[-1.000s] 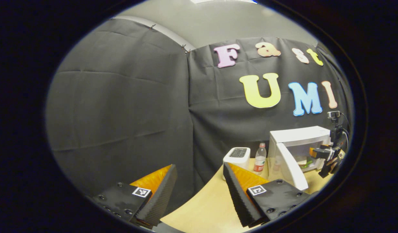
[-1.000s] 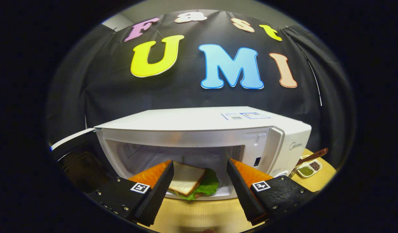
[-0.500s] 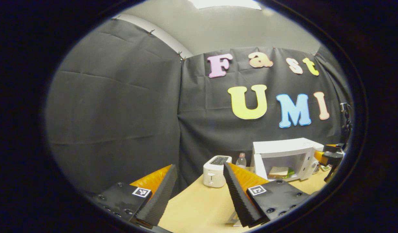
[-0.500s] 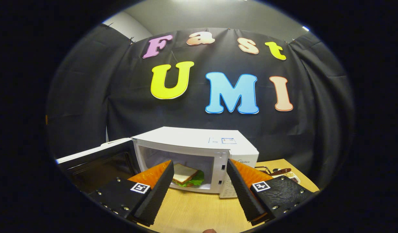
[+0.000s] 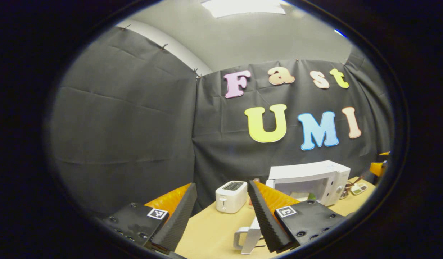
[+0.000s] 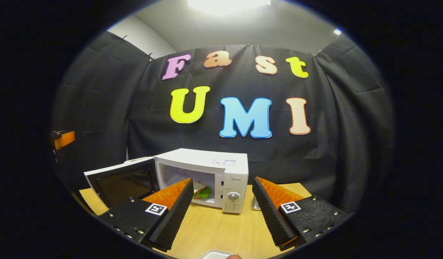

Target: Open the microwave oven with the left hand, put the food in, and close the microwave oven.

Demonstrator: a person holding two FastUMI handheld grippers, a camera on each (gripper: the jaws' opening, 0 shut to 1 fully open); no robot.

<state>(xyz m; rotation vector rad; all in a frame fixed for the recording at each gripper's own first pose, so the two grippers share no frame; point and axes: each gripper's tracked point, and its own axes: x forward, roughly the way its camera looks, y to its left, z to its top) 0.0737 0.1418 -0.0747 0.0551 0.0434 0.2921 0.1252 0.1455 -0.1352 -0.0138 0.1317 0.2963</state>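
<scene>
The white microwave (image 6: pixel 226 163) stands on the wooden table with its door (image 6: pixel 122 181) swung wide open to the left. A sandwich (image 6: pixel 201 191) with white bread and green lettuce lies inside the cavity. My right gripper (image 6: pixel 222 181) is open and holds nothing, a good way back from the microwave's front. My left gripper (image 5: pixel 221 186) is also open with nothing in it, farther back and off to the left of the microwave (image 5: pixel 309 172). The left gripper (image 6: pixel 63 139) shows at the far left edge of the right gripper view, and the right gripper (image 5: pixel 378 167) at the far right edge of the left gripper view.
A white toaster (image 5: pixel 231 196) stands left of the microwave, by the cloth wall. A white handled jug (image 5: pixel 247 237) sits near my left gripper's right finger. A small condiment dish (image 5: pixel 358 187) lies right of the microwave. Bare wooden table (image 6: pixel 221 230) lies before the oven.
Both grippers have drawn back from the microwave, which now looks smaller. The right gripper left the cavity mouth with the sandwich staying inside. The toaster and jug came into the left view.
</scene>
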